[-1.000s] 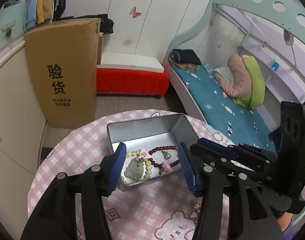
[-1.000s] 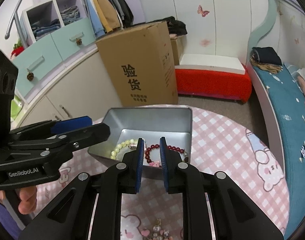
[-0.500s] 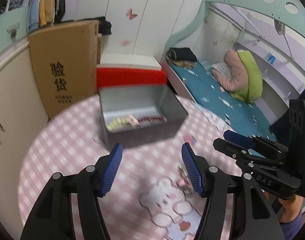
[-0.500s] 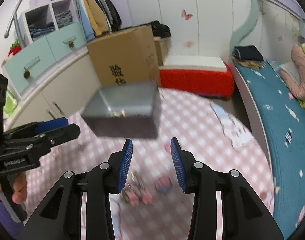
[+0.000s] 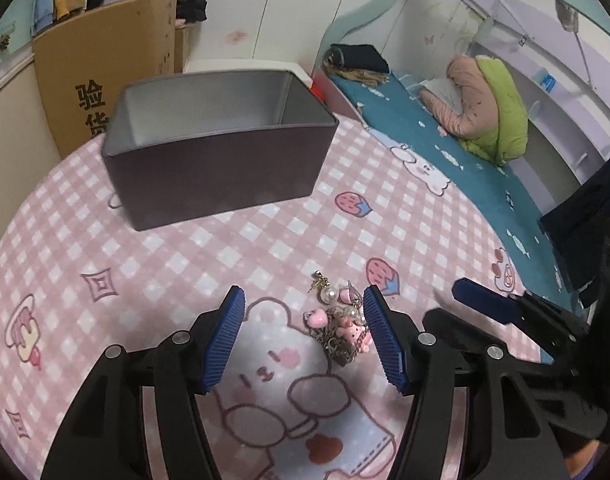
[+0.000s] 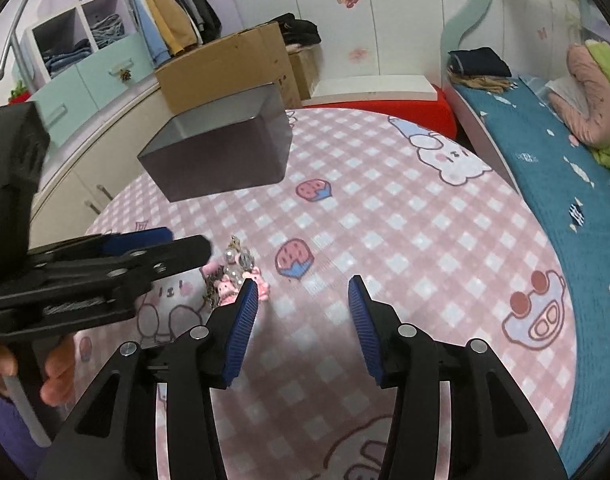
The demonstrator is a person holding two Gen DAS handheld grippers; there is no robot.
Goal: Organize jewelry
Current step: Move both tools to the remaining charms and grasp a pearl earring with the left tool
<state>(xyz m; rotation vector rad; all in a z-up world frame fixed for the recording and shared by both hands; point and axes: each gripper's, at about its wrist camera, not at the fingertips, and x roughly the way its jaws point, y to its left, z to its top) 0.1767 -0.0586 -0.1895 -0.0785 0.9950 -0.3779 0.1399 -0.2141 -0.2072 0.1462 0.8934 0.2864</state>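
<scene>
Evidently unfinished, the sorting left a small heap of pink charms, pearls and brass chain on the pink checked table, well apart from the grey metal box. The left hand-held gripper hovered wide open around the heap, gripping nothing. The right hand-held gripper was likewise open and empty just beside it.

- The tin box, at 12 o'clock on the surface, looks like brushed metal, matt grey with a soft sheen inside.
- The surface wears a pink checked cloth, smooth and matt, printed with cartoons.
- The jewelry pile mixes glossy pearls, shiny pink charms and dull bronze chain.
- The left tool is matt black plastic; its blue pads are ribbed and rubbery.
- The right tool has the same finish, with bright metal screws.
- The cardboard box, at 11 o'clock, is plain brown paperboard.
</scene>
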